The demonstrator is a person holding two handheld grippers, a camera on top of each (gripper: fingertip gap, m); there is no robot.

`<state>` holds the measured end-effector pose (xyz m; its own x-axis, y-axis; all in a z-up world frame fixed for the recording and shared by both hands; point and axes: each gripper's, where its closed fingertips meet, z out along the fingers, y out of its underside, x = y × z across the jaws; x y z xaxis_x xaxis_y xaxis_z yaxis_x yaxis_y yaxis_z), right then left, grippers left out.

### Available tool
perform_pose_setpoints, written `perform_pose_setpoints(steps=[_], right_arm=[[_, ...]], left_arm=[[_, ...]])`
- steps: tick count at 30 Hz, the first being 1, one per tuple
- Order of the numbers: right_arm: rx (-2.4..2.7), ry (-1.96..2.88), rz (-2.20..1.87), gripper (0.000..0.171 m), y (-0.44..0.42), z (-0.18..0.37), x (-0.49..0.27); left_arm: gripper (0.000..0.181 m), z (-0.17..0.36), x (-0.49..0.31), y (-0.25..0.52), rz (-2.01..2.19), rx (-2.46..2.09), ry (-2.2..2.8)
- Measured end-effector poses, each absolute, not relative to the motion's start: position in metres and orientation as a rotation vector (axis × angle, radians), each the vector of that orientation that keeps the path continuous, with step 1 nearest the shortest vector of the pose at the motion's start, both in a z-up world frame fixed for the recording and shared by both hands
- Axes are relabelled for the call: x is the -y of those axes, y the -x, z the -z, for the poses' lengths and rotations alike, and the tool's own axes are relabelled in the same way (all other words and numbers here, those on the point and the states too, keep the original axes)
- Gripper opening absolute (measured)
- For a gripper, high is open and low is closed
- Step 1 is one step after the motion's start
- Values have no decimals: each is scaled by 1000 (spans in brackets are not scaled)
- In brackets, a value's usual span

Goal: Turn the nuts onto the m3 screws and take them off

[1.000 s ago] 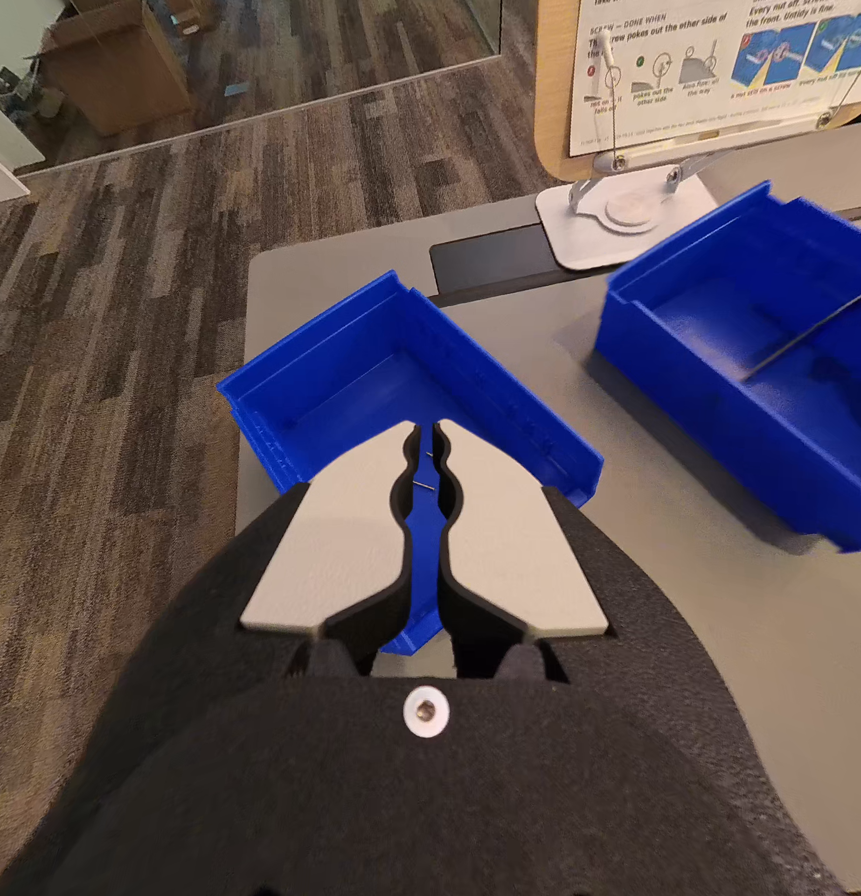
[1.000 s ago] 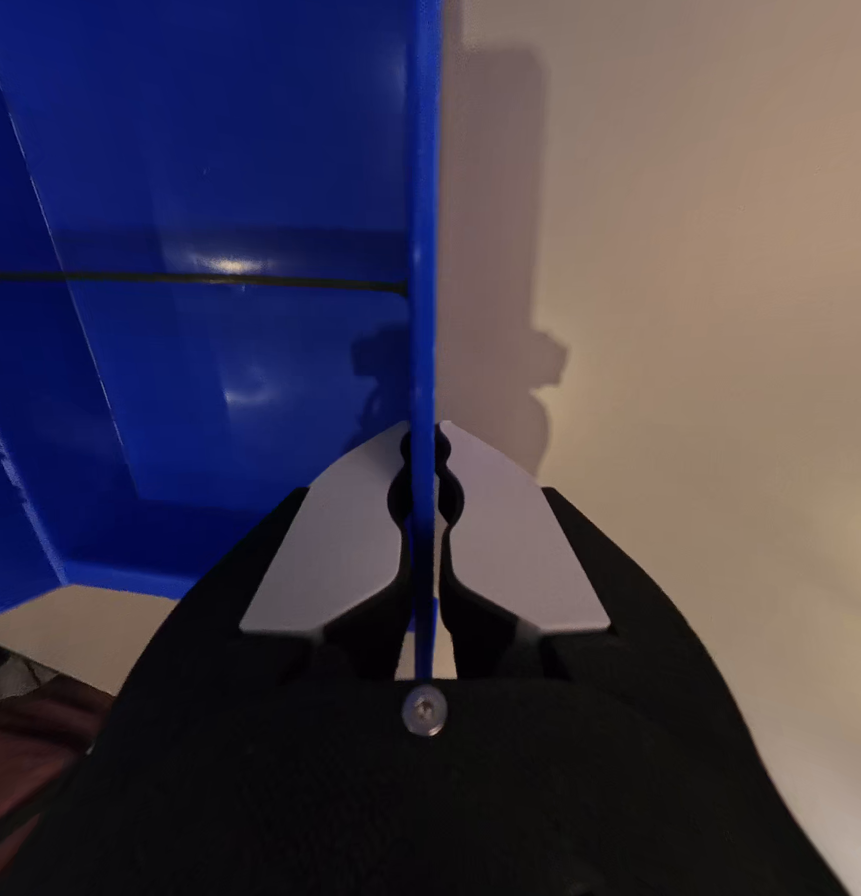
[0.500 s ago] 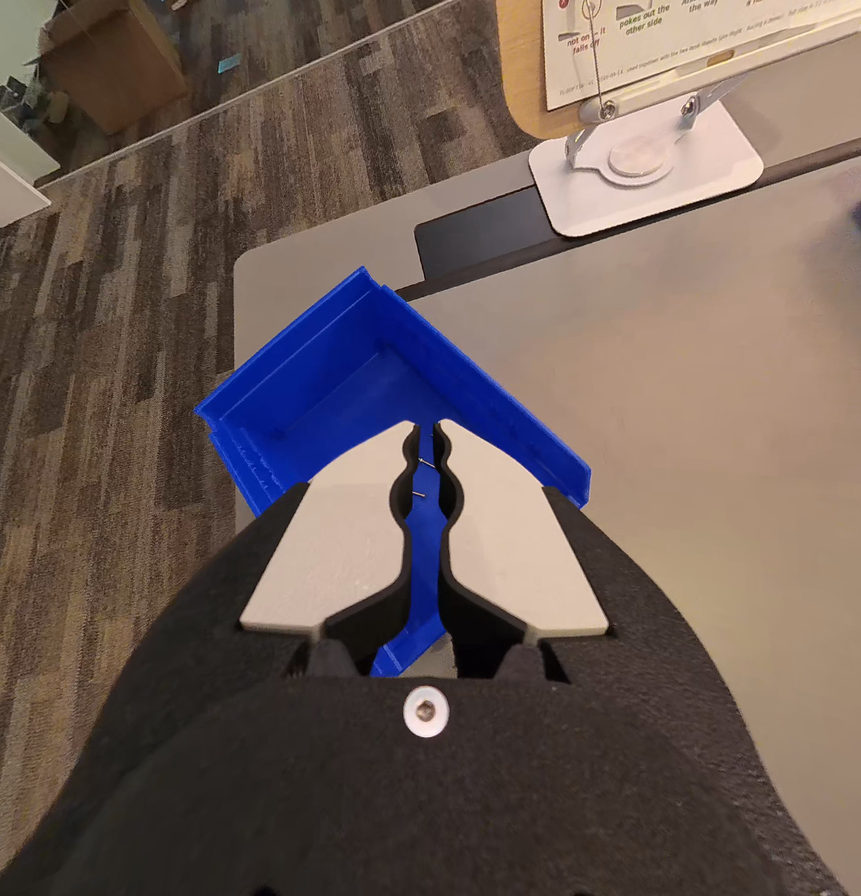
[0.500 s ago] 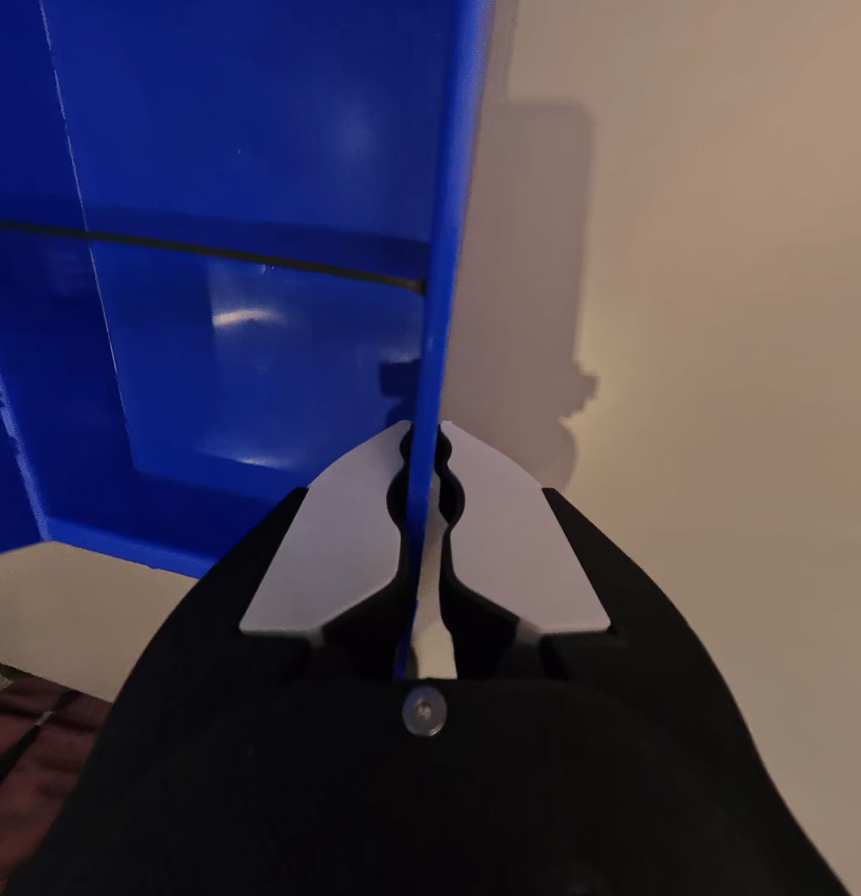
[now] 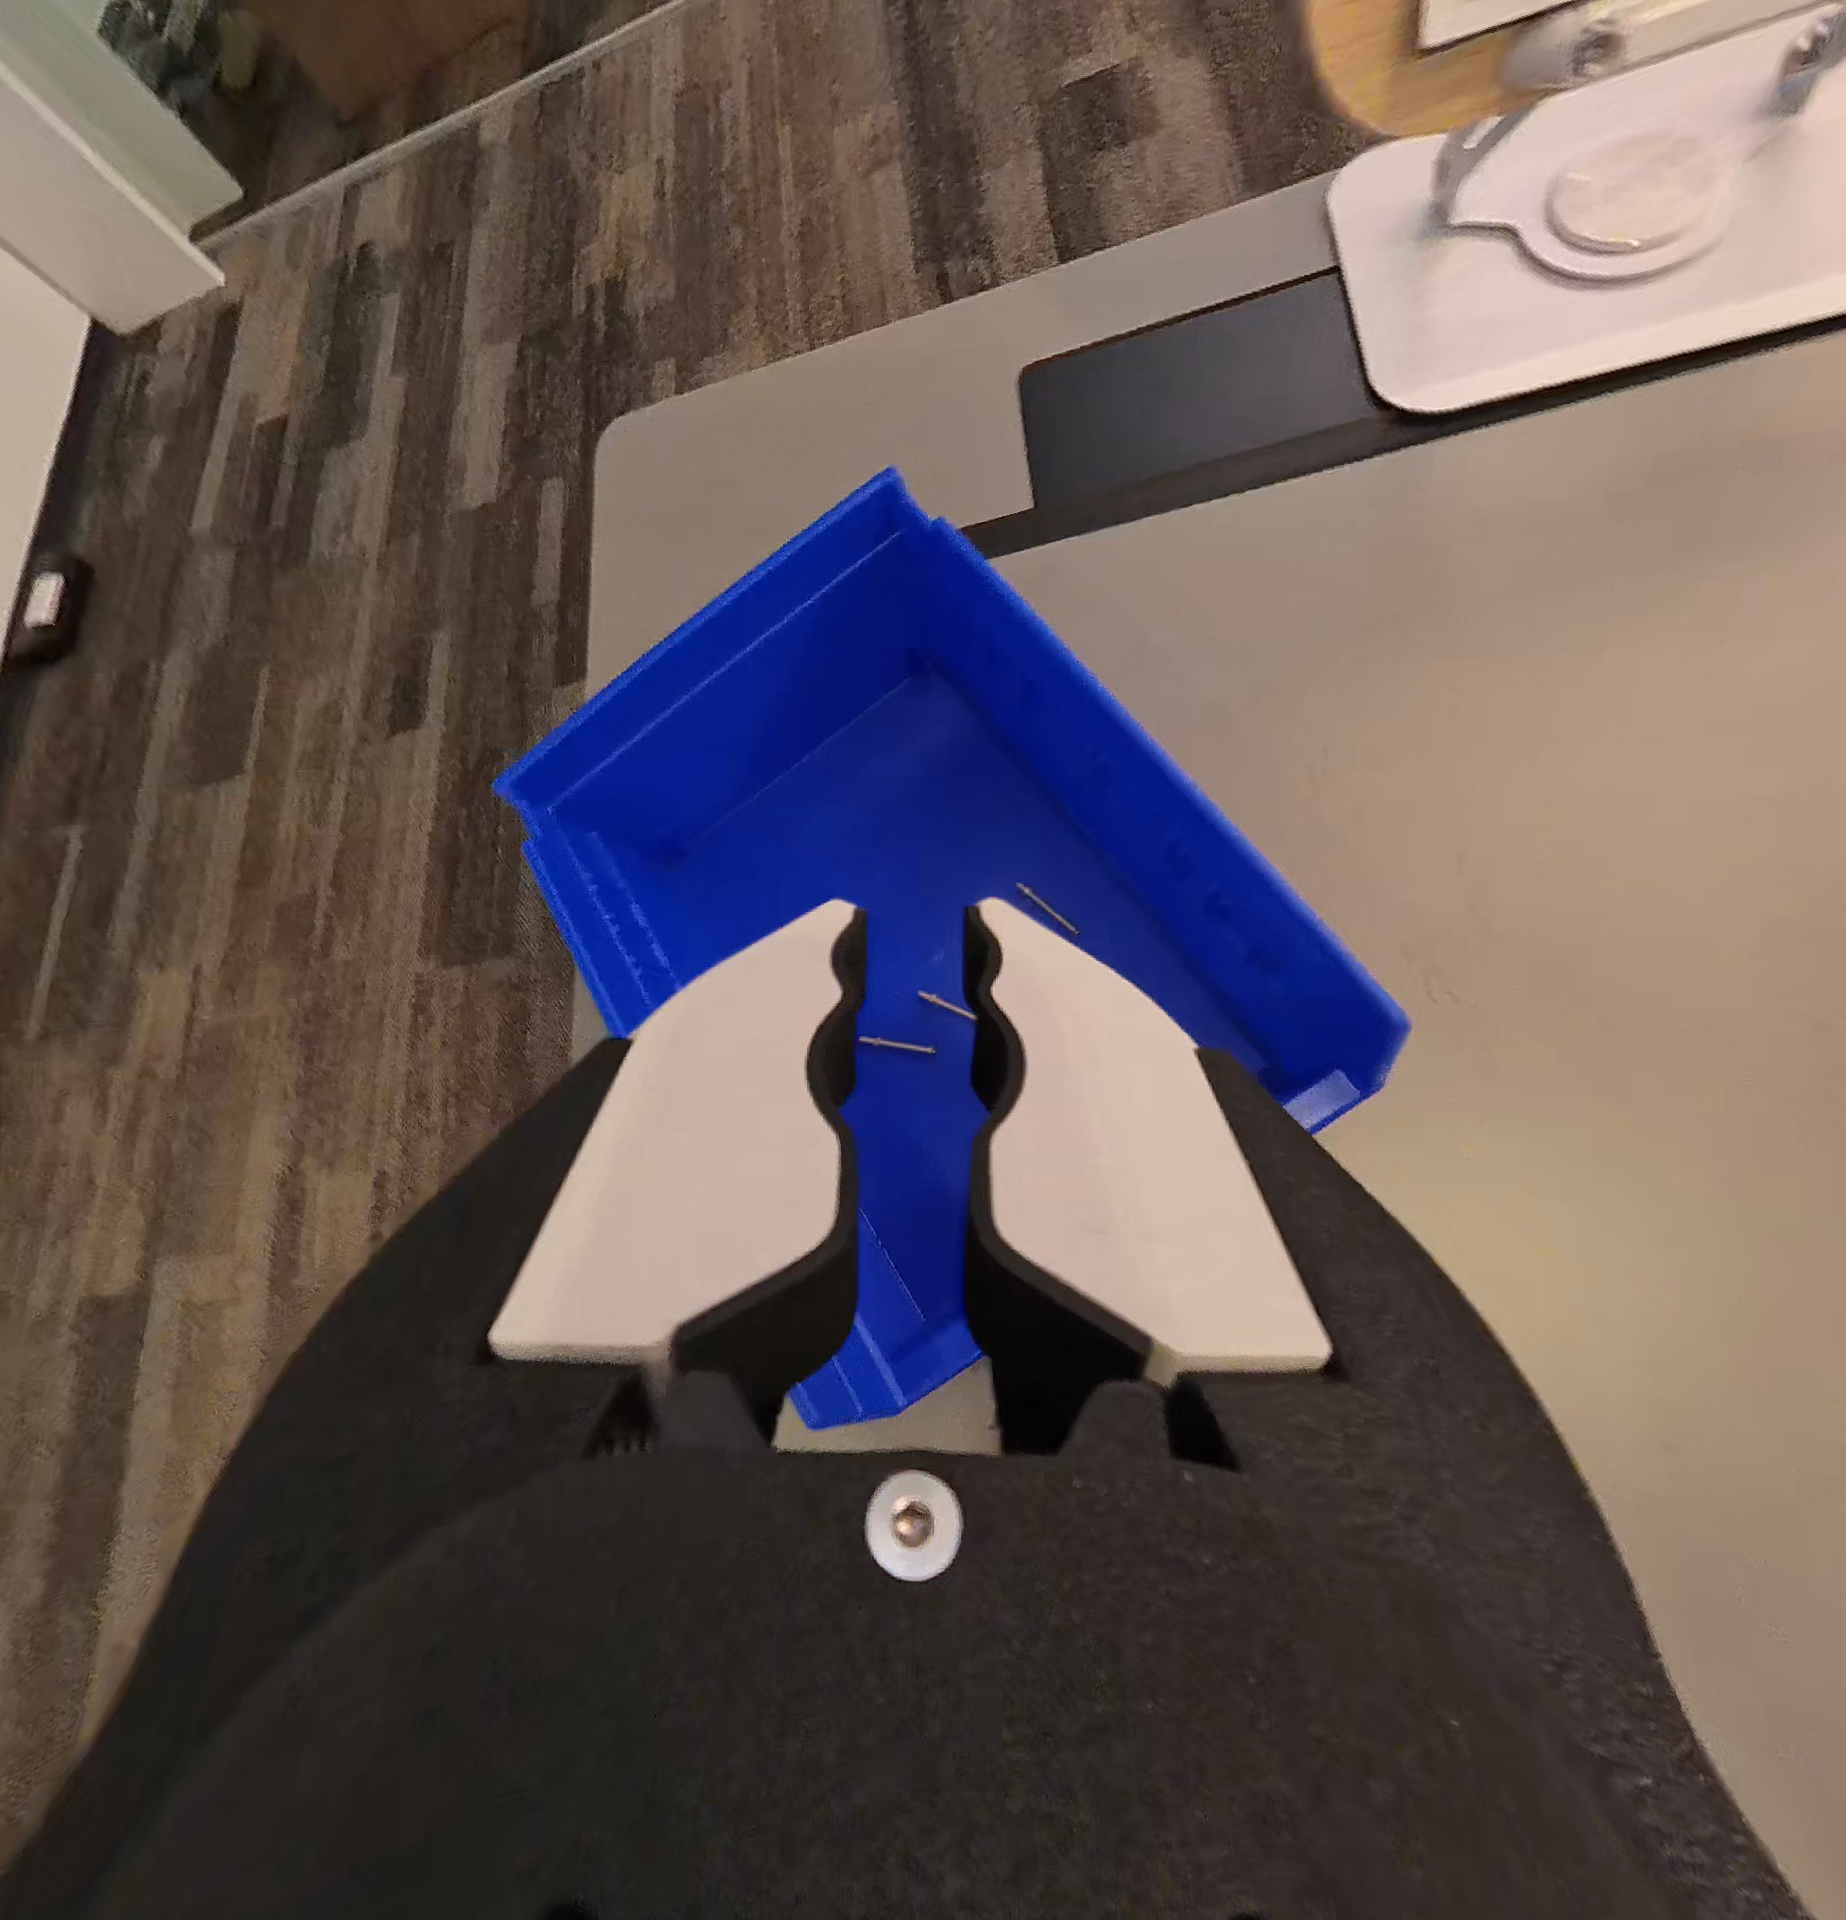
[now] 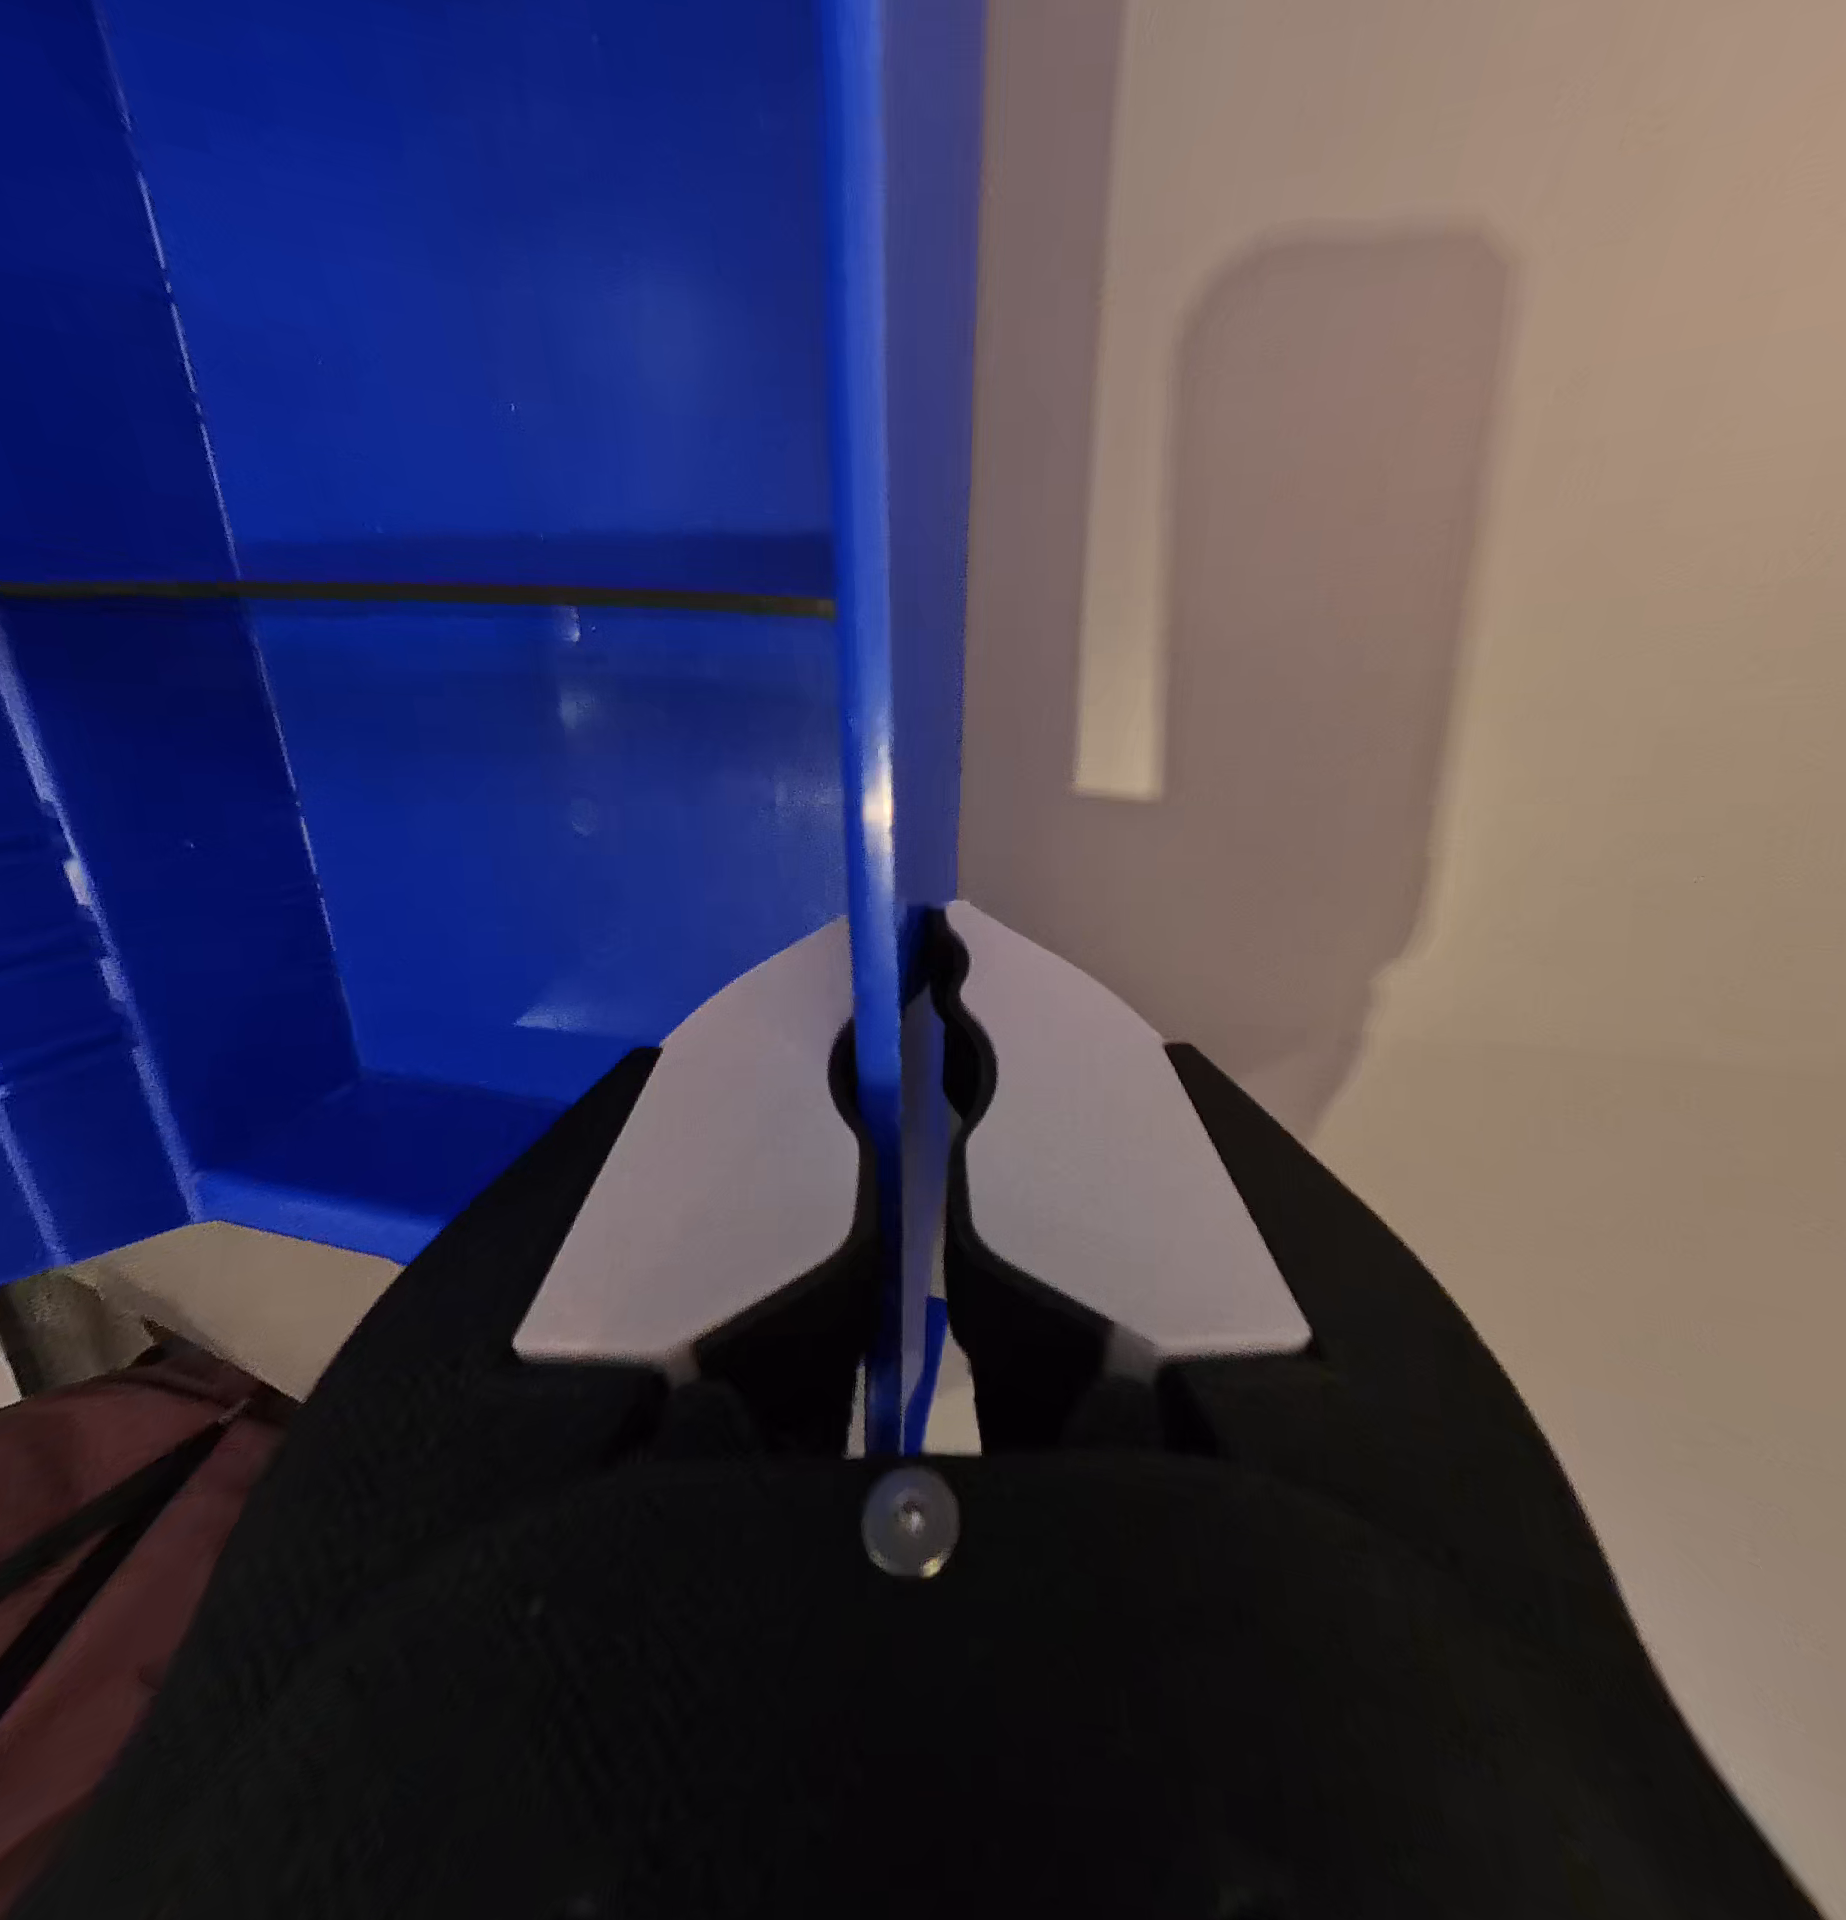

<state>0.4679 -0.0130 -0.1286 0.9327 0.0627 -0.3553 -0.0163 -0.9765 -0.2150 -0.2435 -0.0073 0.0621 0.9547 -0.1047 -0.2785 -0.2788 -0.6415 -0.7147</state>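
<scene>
left wrist view: left gripper (image 5: 914,914) is held above a blue bin (image 5: 1189,852) near the corner of the grey table (image 5: 1521,831), fingers parted, nothing gripped. three thin m3 screws (image 5: 896,1046) are seen lying loose on the bin floor, two in the gap between the fingers, one just past the right fingertip. no nuts can be made out here.

right wrist view: right gripper (image 6: 903,920) is clamped on the side wall of a second blue bin (image 6: 867,520); a dark divider (image 6: 399,594) is seen across its inside. contents cannot be told.

step is judged as setup/pick: a screw is yet to be taken, no threading begun. next move calls for the left gripper to be lowered onto one screw, fingers lined across the shank, then closed. screws are thin and flat on the floor, so a slipped grip is likely.
</scene>
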Motion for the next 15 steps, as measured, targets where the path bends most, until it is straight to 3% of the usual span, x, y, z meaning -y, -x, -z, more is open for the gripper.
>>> perform_pose_setpoints(steps=[5, 11, 15], right_arm=[[-38, 2964, -432, 7, -476, 128, 32], [-192, 2924, -601, 28, -472, 126, 36], [-172, 2949, -574, 18, -470, 126, 38]], left_arm=[[16, -48, 3, 291, -222, -101, 2303], [21, -39, 3, 326, -125, 52, 2277], [27, -8, 14, 356, -135, 168, 2409]])
